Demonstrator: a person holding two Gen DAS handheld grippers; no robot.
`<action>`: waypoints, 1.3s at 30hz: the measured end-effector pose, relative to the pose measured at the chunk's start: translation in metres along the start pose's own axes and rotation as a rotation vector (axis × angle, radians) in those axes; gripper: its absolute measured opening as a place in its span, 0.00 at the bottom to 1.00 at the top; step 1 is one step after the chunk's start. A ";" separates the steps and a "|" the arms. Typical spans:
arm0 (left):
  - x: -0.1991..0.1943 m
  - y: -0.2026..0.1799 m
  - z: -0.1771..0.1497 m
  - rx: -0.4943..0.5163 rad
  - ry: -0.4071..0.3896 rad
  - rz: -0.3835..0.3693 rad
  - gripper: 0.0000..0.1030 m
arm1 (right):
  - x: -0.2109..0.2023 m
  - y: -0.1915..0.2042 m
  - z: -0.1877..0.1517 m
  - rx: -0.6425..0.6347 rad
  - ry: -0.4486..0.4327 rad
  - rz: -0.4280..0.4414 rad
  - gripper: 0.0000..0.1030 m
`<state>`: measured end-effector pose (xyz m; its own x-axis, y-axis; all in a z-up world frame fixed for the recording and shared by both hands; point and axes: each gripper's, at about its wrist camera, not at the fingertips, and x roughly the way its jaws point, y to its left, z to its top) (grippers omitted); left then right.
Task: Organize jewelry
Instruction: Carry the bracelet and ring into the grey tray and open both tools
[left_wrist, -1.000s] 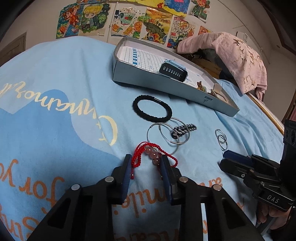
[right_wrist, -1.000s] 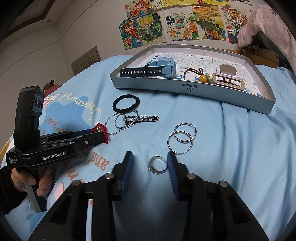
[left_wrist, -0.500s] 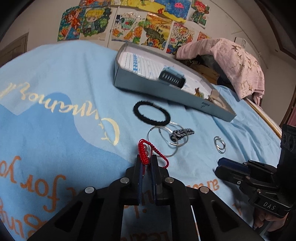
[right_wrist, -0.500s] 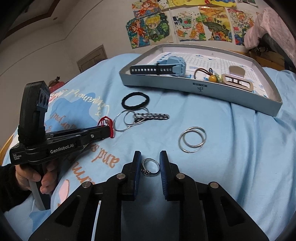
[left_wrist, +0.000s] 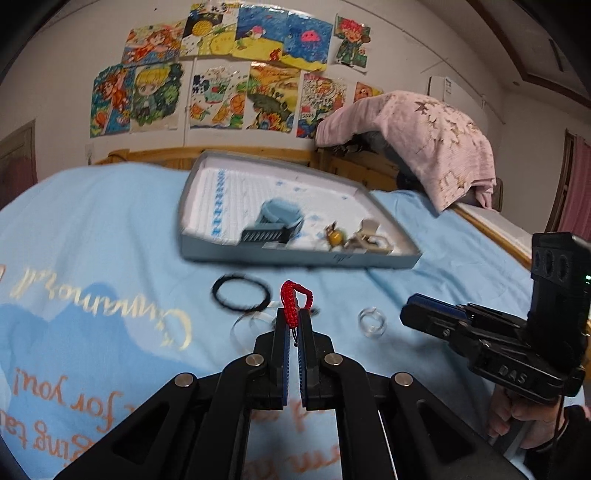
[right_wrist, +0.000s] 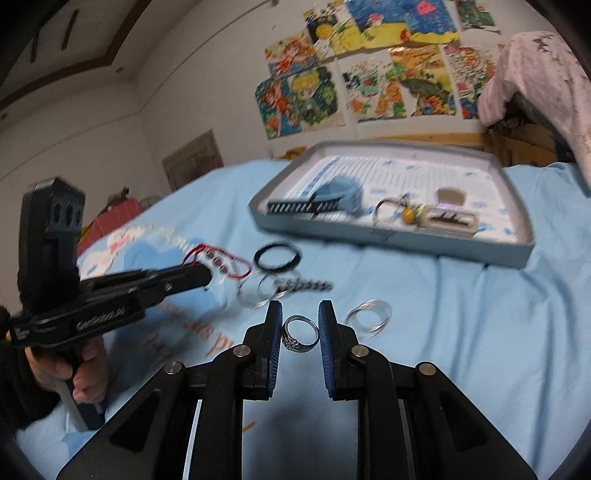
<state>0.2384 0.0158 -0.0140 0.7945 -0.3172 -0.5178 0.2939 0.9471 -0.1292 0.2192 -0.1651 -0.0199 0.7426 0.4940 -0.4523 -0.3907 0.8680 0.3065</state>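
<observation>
Now left tool (left_wrist: 291, 325) level, pinching red bracelet (left_wrist: 293, 302), right tool (right_wrist: 300, 328) level, clamped on silver ring (right_wrist: 300, 334).

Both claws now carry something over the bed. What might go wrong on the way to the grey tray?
1. The left claw pinches only a bit of the red bracelet; its beaded loop hangs loose and may snag or slip.
2. The silver ring sits between the right claw fingers with visible gaps, so it may drop onto the blue sheet.
3. The grey tray already holds things near its front wall.
</observation>
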 end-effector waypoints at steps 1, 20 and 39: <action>0.002 -0.006 0.007 0.001 -0.012 -0.009 0.04 | -0.002 -0.004 0.003 0.008 -0.011 -0.005 0.17; 0.150 -0.050 0.068 0.003 0.067 -0.068 0.04 | 0.050 -0.141 0.075 0.144 -0.068 -0.287 0.17; 0.132 -0.040 0.063 -0.063 0.039 -0.046 0.60 | 0.052 -0.148 0.058 0.183 -0.067 -0.324 0.34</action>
<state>0.3646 -0.0671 -0.0239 0.7593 -0.3595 -0.5424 0.2947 0.9331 -0.2060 0.3470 -0.2706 -0.0396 0.8479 0.1856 -0.4966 -0.0304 0.9522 0.3039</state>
